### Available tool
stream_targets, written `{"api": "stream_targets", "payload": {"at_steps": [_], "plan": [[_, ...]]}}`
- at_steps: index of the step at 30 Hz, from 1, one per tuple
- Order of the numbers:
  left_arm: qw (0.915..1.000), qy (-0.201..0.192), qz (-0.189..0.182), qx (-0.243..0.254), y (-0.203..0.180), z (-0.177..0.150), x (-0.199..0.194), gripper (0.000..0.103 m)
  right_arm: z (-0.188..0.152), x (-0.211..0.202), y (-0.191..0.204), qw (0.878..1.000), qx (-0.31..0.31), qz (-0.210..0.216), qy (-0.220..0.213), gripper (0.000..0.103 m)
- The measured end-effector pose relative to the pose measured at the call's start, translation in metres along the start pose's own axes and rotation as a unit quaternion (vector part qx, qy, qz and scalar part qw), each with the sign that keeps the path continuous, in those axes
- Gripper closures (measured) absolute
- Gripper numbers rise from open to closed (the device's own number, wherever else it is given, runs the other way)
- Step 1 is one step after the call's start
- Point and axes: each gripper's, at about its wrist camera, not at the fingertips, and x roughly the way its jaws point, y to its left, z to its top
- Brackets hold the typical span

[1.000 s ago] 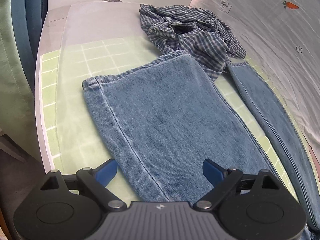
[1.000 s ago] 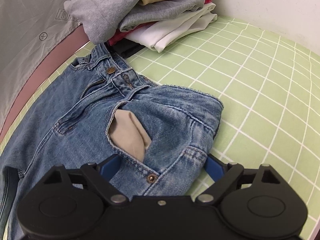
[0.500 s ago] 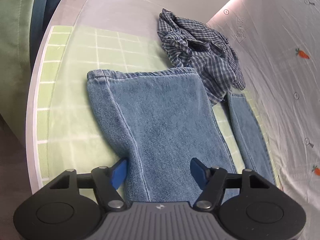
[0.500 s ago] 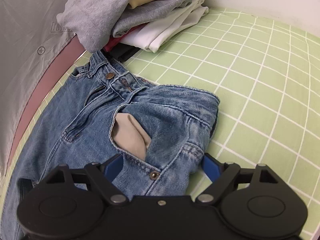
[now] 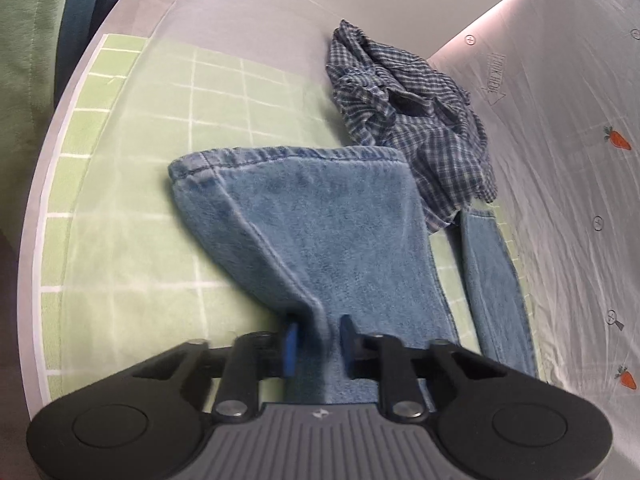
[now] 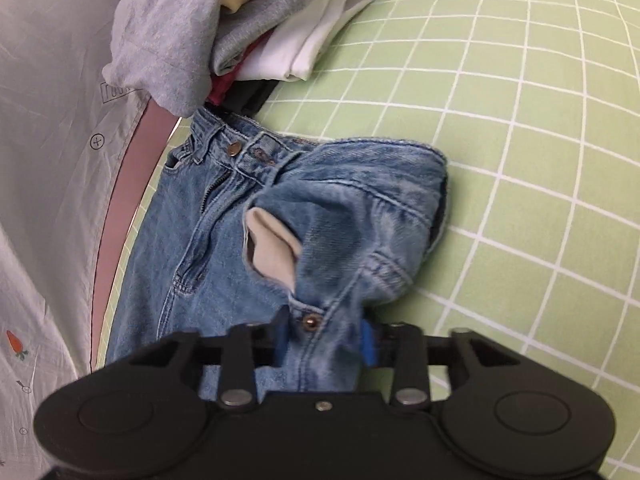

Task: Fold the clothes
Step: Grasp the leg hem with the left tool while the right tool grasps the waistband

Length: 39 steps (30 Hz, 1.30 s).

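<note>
Our left gripper (image 5: 318, 344) is pinched tight on a fold of the jeans (image 5: 320, 232) leg at lower centre, the checked shirt (image 5: 412, 120) crumpled at upper right. Our right gripper (image 6: 324, 340) is closing on bunched denim by the hip pocket (image 6: 272, 248), lining showing, below the stack of folded clothes (image 6: 256, 28) on the green grid sheet (image 6: 520, 160).

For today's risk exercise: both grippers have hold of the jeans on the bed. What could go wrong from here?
1. The left gripper pinches only a thin ridge of the jeans leg, so it may slip out.
2. The checked shirt lies on the other leg and could be dragged along.
3. The right gripper, closing beside the pocket lining, may bunch it.
</note>
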Motion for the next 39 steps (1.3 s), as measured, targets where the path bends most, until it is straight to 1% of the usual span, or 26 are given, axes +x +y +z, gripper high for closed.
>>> {"api": "stream_targets", "payload": {"at_steps": [2,5,9,13,17,19,22,25,28,30,32,35,37,39], "plan": [[0.9999,-0.002,-0.002,-0.012,0.005,0.000,-0.003,0.098,0.001,-0.005,-0.008,1.000,0.007,0.015,-0.001,0.076],[0.9999,-0.010,0.010,0.009,0.008,0.000,-0.013,0.098,0.006,-0.019,-0.017,0.999,0.018,0.020,-0.019,0.079],[0.9992,-0.008,0.028,0.027,0.021,-0.004,-0.027,0.098,0.012,-0.044,-0.038,0.997,0.058,0.027,-0.043,0.082],[0.9983,-0.011,0.044,0.038,0.038,-0.017,-0.048,0.098,0.011,-0.071,-0.063,0.996,0.072,0.014,-0.051,0.083],[0.9959,-0.010,0.062,0.065,0.055,-0.027,-0.078,0.098,0.008,-0.104,-0.094,0.996,0.073,-0.010,-0.058,0.083],[0.9954,-0.012,0.071,0.063,0.065,-0.030,-0.092,0.098,0.003,-0.117,-0.104,0.996,0.055,-0.029,-0.062,0.083],[0.9965,-0.023,0.068,0.043,0.070,-0.026,-0.109,0.098,-0.004,-0.130,-0.112,0.996,0.046,-0.038,-0.063,0.083],[0.9966,-0.039,0.054,0.048,0.057,-0.017,-0.120,0.099,-0.010,-0.142,-0.115,0.996,0.033,-0.043,-0.065,0.083],[0.9943,-0.062,0.027,0.083,0.023,-0.005,-0.125,0.099,-0.011,-0.146,-0.092,0.997,0.006,-0.018,-0.078,0.084],[0.9898,-0.075,0.012,0.120,-0.003,0.000,-0.125,0.099,-0.009,-0.146,-0.072,0.996,-0.005,0.004,-0.093,0.084],[0.9846,-0.087,0.006,0.152,-0.025,0.003,-0.121,0.099,-0.008,-0.141,-0.053,0.994,-0.019,0.013,-0.106,0.085],[0.9793,-0.101,0.000,0.175,-0.055,0.004,-0.112,0.098,-0.006,-0.133,-0.026,0.991,-0.035,0.024,-0.125,0.086],[0.9769,-0.106,-0.008,0.186,-0.075,0.007,-0.105,0.099,-0.005,-0.127,-0.014,0.990,-0.027,0.022,-0.137,0.086],[0.9720,-0.112,-0.014,0.206,-0.102,0.009,-0.097,0.099,-0.003,-0.123,-0.003,0.988,-0.007,0.020,-0.152,0.086]]}}
